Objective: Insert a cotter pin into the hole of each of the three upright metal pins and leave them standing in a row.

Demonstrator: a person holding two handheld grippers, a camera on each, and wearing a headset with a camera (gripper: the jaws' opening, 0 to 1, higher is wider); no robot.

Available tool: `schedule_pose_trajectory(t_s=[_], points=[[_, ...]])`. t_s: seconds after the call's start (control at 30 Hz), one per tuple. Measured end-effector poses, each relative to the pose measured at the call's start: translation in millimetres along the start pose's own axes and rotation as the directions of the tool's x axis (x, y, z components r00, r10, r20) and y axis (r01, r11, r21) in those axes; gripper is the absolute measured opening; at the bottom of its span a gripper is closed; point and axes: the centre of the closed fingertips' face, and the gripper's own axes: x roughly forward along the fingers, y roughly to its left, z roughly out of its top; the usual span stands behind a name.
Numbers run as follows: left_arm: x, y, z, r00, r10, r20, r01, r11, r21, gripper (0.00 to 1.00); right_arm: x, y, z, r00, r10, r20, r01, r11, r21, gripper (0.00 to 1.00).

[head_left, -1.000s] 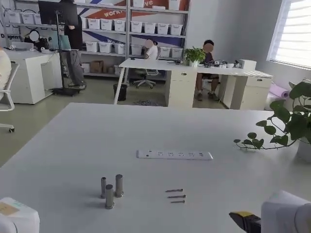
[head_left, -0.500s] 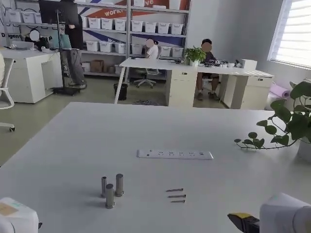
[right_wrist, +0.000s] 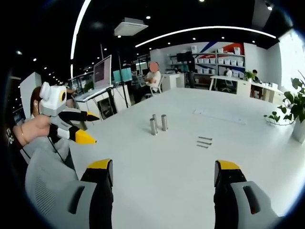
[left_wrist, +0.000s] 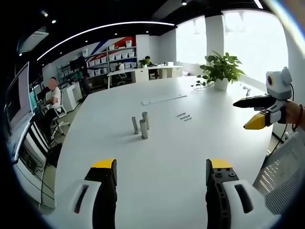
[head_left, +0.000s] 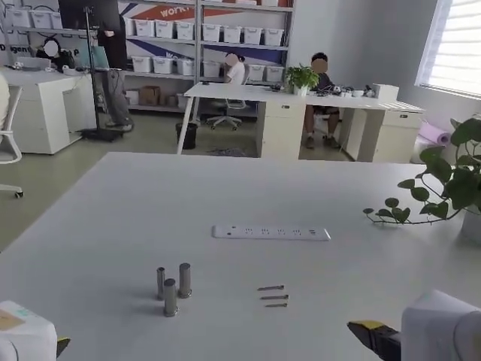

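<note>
Metal first: seeing three upright metal pins [head_left: 172,289] bunched on counter [head_left: 225,188], cotter pins [head_left: 273,297] lying flat beside them. Holding left gripper [left_wrist: 162,165], right gripper [right_wrist: 162,166] short of both, jaws wide, empty.

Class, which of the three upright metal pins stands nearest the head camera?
The front grey metal pin; the left pin and right pin stand behind it.

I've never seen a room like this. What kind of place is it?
Probably an office or workshop: shelves of white bins, white desks, and a white table holding a power strip.
</note>
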Motion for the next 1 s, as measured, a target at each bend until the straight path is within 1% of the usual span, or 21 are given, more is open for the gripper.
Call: schedule_pose_trajectory(t_s=[0.13,0.23,0.4,0.5,0.6,0.7,0.8,0.93,1.0], points=[[5.3,3.3,1.3,1.0,0.001,0.002,-0.001,1.0,0.004,0.72,1.7,-0.2,-0.5,1.0,0.003,-0.002,-0.003,1.0,-0.001,0.85],[9.9,7.4,4.4,1.0,0.0,0.008,0.0,1.0,0.006,0.67,3.1,0.0,-0.2,1.0,0.007,-0.003,-0.007,1.0,0.0,0.84],[20.7,18.0,13.5,0.9995,0.013,0.03,-0.014,0.999,0.041,0.61,6.2,-0.6,0.6,1.0,0.009,-0.004,-0.009,1.0,-0.001,0.83],[27.2,24.5,16.9,0.9991,0.019,0.038,-0.02,0.999,0.046,0.57,8.0,-0.6,1.0,0.9999,0.013,-0.001,-0.013,1.0,0.003,0.82],[37.2,32.5,20.6,0.9984,0.019,0.053,-0.021,0.998,0.052,0.53,10.5,-0.4,1.1,0.9998,0.02,0.01,-0.02,1.0,0.007,0.81],[46.3,39.4,22.5,0.9981,0.013,0.06,-0.016,0.999,0.051,0.51,11.9,-0.4,0.1,0.9996,0.026,0.012,-0.026,1.0,0.015,0.81],[54.7,45.7,25.1,0.9977,0.012,0.066,-0.015,0.998,0.056,0.47,14.0,-1.3,-2.4,0.9996,0.029,0.005,-0.029,0.999,0.02,0.8],[67.7,55.6,31.8,0.9965,0.018,0.082,-0.023,0.998,0.063,0.43,16.2,-1.6,-4.7,0.9994,0.033,0.001,-0.033,0.999,0.024,0.79],[75.1,59.7,36.2,0.9954,0.013,0.095,-0.018,0.998,0.053,0.41,17.8,-2.2,-4.8,0.9993,0.037,0.003,-0.037,0.999,0.029,0.79]])
